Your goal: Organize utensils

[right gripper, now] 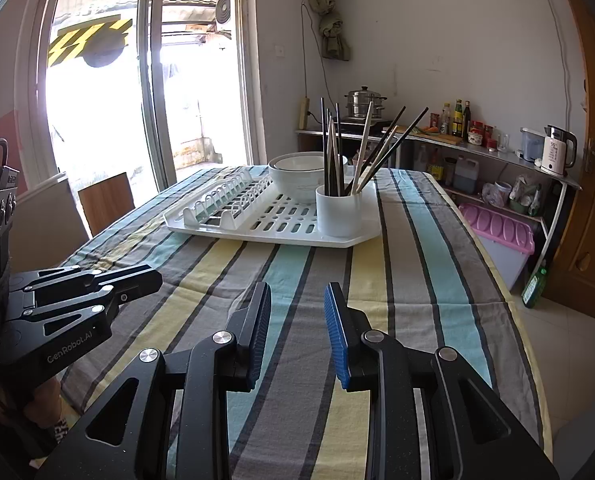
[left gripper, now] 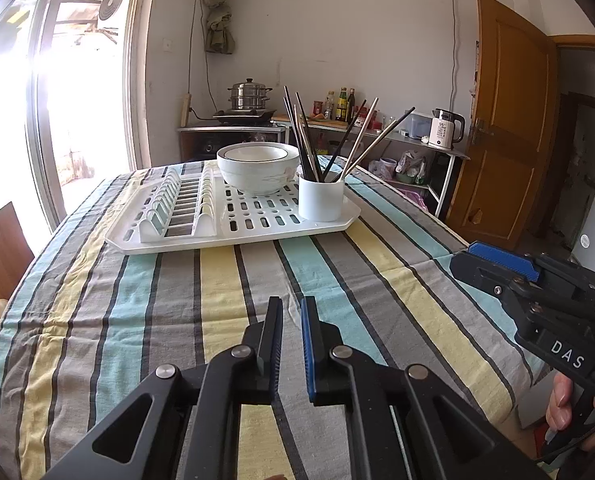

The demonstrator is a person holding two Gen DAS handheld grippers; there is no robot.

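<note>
At twelve o'clock on striped tablecloth (left gripper: 257, 280): white drying rack (left gripper: 257, 236), bearing stacked bowls (left gripper: 257, 168) and white cup (left gripper: 321, 200) of chopsticks (left gripper: 309, 136). Nearer, at six o'clock: left gripper (left gripper: 292, 312), narrowly parted, empty; right gripper (right gripper: 297, 300), spread wider, likewise empty.

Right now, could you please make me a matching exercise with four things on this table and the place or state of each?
Things:
1. chopsticks
2. bowls
3. left gripper
4. right gripper

Places or states:
A. nested on the drying tray, behind the cup
B. jaws wide apart, holding nothing
C. standing upright in the white cup
D. jaws nearly closed, holding nothing

Pairs: 1-C, 2-A, 3-D, 4-B
</note>
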